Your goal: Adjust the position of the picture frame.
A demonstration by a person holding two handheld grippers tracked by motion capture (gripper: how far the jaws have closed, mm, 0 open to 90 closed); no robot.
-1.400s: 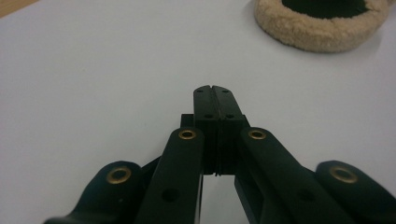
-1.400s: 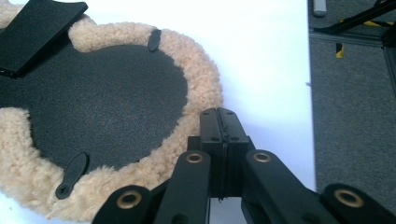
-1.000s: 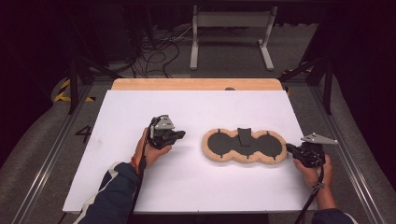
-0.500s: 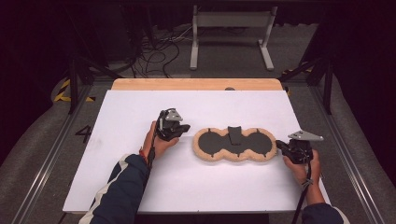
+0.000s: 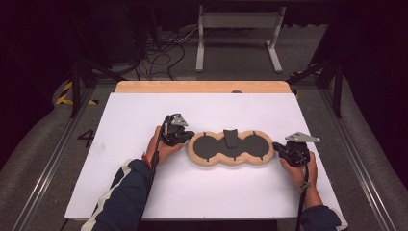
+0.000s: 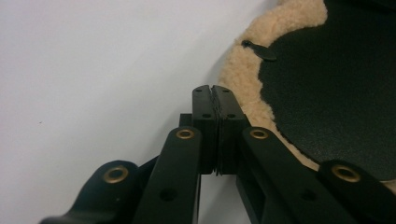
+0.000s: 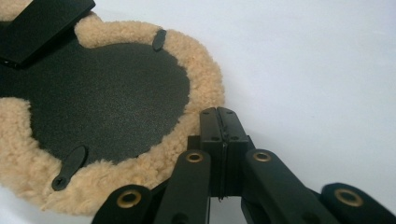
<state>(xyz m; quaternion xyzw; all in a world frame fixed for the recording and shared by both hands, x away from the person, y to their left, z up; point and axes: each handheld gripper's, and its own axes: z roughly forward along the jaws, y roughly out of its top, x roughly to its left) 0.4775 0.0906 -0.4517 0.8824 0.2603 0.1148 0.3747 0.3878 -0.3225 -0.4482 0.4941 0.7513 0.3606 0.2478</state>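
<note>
Tan fleece rims a flat pad (image 5: 230,148) shaped like two joined rounds, lying near the middle of a white tabletop (image 5: 144,192). Its upper face is black and finely pebbled, with a dark strap crossing the narrow waist and small black tabs at the fleece border. The fleece looks soft and woolly; the black face looks stiff and matte.

The left gripper (image 5: 185,138) sits at the pad's left end, its two black jaws pressed together with nothing between them. In the left gripper view the closed tips (image 6: 214,95) lie just beside the fleece edge (image 6: 243,70), on the bare white surface. The right gripper (image 5: 279,149) sits at the pad's right end, jaws likewise together and empty; in the right gripper view its tips (image 7: 217,116) are just beside the fleece rim (image 7: 201,65).

Bare white surface lies open on every side of the pad, widest toward the table's far edge and its left side. Beyond the far edge runs a strip of pale wood (image 5: 202,86), then a dark floor with cables and a grey metal stand (image 5: 235,29).
</note>
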